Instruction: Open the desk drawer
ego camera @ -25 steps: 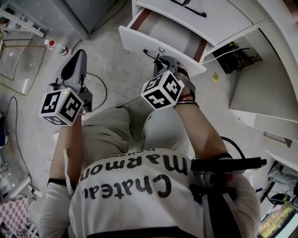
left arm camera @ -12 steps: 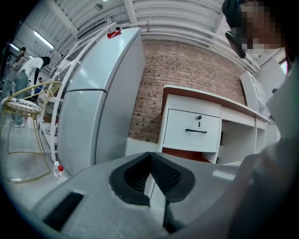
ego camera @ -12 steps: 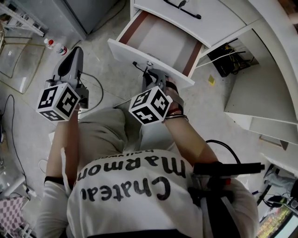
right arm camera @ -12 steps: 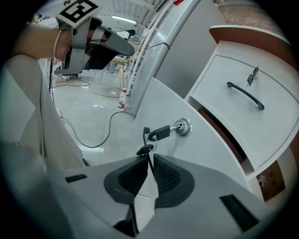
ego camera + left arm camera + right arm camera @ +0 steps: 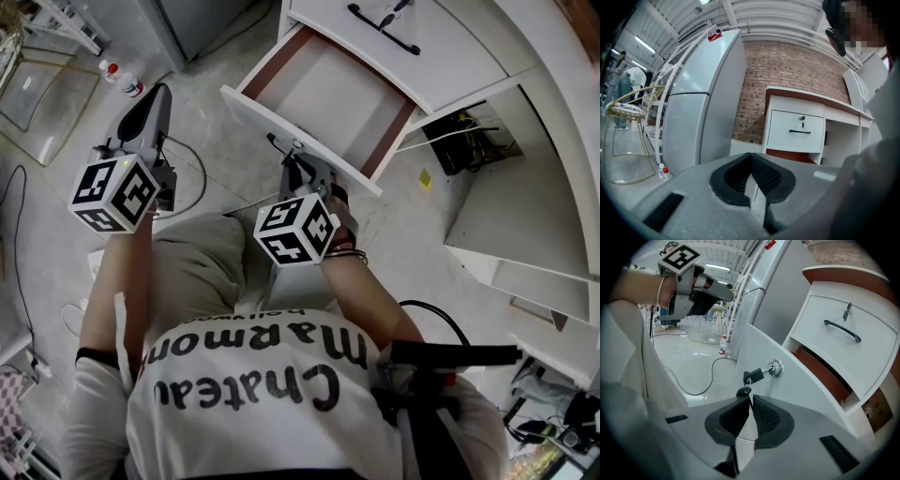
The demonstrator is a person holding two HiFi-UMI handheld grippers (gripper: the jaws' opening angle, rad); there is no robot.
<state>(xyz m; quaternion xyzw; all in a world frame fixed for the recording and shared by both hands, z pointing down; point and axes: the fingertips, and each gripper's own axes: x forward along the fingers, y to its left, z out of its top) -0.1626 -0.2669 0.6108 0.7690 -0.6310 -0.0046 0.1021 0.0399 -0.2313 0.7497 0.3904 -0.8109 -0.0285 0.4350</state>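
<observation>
Right gripper (image 5: 298, 169) was pinched shut on the handle (image 5: 278, 144) of the drawer (image 5: 258, 111) at 12 o'clock, held in line with the front, probably for a straight pull. Drawer sat well out, looked basically open. Left gripper (image 5: 155, 98) was closed on nothing, parked at 9 o'clock, clear of travel.

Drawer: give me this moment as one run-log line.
drawer: lower one, pulled out | right gripper: jaws together at its front, just below the key | left gripper: jaws together, empty, off to the side
</observation>
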